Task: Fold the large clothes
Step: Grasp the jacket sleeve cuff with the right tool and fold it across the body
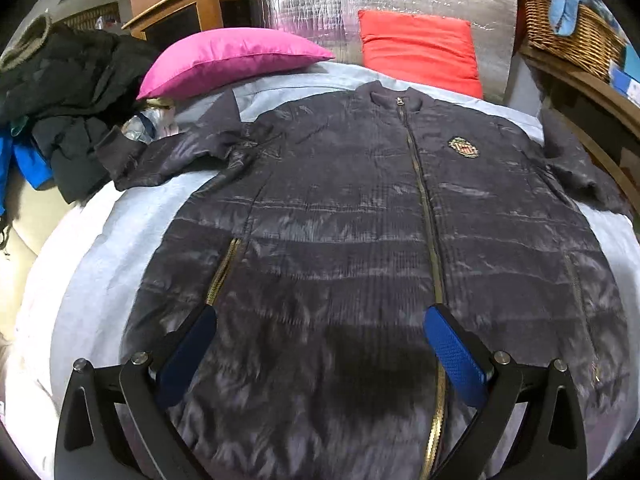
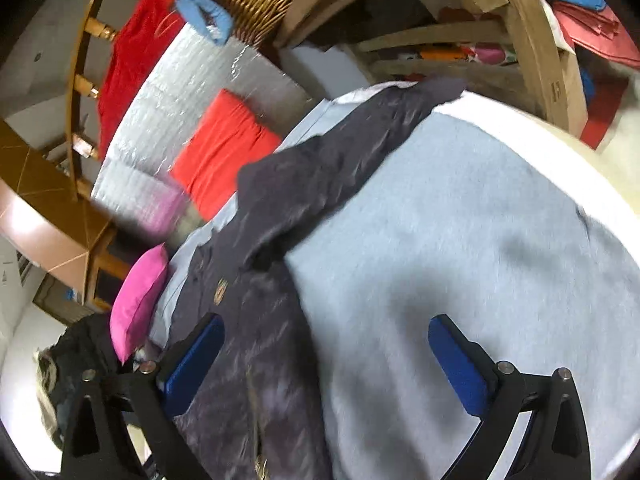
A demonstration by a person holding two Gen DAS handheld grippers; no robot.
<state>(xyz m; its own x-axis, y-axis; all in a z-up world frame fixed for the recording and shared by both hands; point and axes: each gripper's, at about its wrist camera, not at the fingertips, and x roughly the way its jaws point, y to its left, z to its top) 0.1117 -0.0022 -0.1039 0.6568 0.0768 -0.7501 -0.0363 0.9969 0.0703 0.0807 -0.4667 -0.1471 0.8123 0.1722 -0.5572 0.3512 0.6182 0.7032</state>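
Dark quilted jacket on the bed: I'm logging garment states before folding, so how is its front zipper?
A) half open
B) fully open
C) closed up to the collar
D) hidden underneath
C: the gold front zipper runs closed up the dark quilted jacket to its collar.

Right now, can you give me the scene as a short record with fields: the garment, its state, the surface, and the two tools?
garment: dark quilted jacket
state: spread flat, front up, zipper closed, both sleeves out to the sides, not yet folded
surface: light blue bed cover
nearby: pink pillow, red pillow
left tool: open, above the jacket hem, holds nothing
right tool: open, holds nothing
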